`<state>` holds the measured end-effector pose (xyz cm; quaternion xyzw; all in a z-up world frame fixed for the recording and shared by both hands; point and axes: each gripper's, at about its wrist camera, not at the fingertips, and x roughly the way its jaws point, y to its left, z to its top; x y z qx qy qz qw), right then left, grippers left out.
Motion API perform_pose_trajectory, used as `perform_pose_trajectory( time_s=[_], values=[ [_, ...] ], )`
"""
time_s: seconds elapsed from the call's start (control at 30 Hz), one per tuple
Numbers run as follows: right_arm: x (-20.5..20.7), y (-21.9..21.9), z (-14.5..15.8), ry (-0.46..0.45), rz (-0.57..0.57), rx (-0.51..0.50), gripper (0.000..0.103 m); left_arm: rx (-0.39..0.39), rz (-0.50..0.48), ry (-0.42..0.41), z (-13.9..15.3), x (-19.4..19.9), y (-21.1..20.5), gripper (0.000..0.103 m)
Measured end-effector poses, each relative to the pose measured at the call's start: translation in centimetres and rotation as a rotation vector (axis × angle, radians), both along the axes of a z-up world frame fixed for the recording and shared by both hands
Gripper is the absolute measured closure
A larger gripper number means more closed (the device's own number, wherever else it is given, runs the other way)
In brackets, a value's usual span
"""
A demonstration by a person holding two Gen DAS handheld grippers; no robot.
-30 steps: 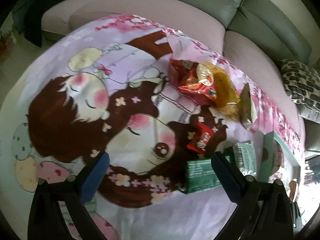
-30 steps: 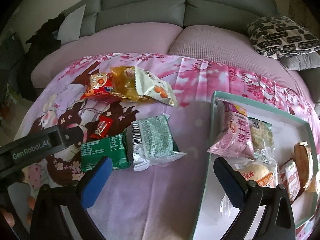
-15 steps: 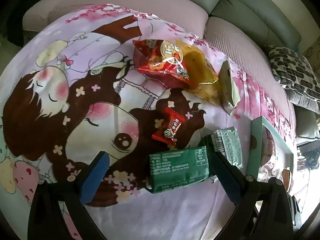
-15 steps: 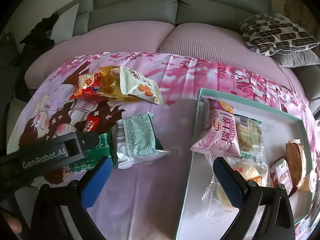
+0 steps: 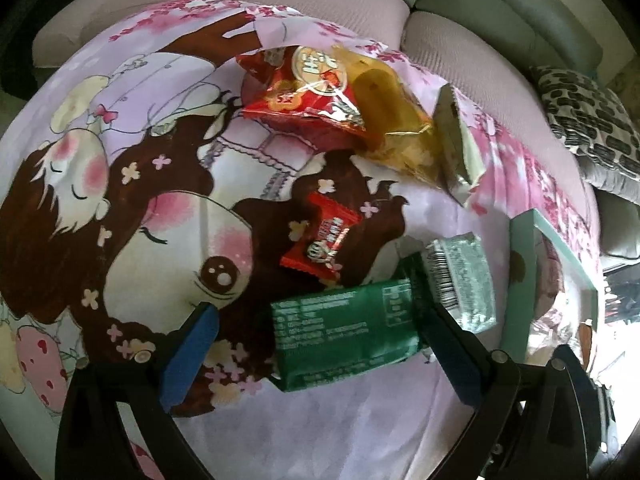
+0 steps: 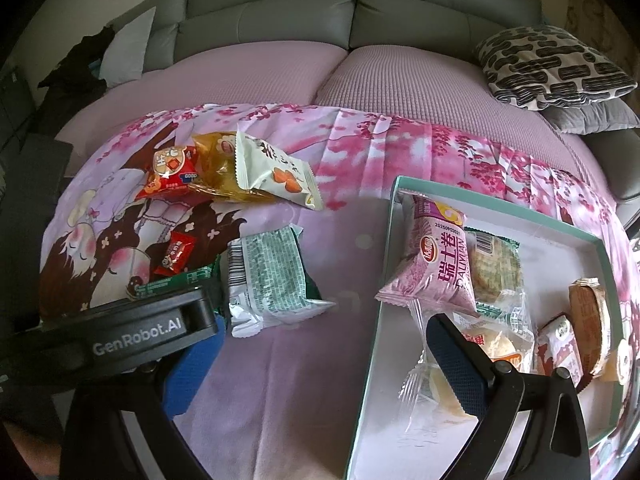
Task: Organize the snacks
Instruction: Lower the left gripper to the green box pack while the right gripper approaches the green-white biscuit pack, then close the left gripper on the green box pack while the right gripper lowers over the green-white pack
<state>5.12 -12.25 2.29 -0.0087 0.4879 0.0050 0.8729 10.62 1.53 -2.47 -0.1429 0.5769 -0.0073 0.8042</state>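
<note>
My left gripper (image 5: 320, 344) is open, its blue pads on either side of a dark green snack pack (image 5: 344, 332) that lies on the cartoon-print cloth (image 5: 120, 200). A small red candy pack (image 5: 324, 236) lies just beyond it. A silver-green pack (image 5: 460, 280) lies to its right. Red (image 5: 304, 96), yellow (image 5: 392, 120) and white (image 5: 456, 140) bags lie farther back. My right gripper (image 6: 320, 364) is open and empty, over the left edge of the teal-rimmed tray (image 6: 520, 208). The tray holds a pink pack (image 6: 436, 264) and several other snacks. The left gripper's body (image 6: 120, 332) hides most of the green pack (image 6: 176, 280).
A grey sofa (image 6: 320, 12) with pink seat cushions curves behind the cloth. A black-and-white patterned cushion (image 6: 552, 64) sits at the back right. Dark clothing (image 6: 76, 76) lies at the back left.
My left gripper has moved forward and down until the dark green pack lies between its open fingers. My right gripper has shifted left, and more of the tray shows.
</note>
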Motion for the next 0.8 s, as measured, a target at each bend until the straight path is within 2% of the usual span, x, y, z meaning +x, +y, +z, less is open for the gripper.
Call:
perform_pose_trajectory(
  time_s=[0.33, 0.53, 0.8],
  values=[
    [-0.1, 0.1, 0.5, -0.026, 0.008, 0.000, 0.001, 0.045, 0.064, -0.007, -0.2, -0.2, 2.2, 0.002],
    [-0.2, 1.2, 1.2, -0.070, 0.062, 0.009, 0.002, 0.053, 0.127, -0.010, 0.0, -0.4, 4.2, 0.002],
    [1.0, 2.1, -0.4, -0.056, 0.104, 0.051, 0.013, 0.073, 0.230, -0.020, 0.6, -1.5, 6.6, 0.002]
  ],
)
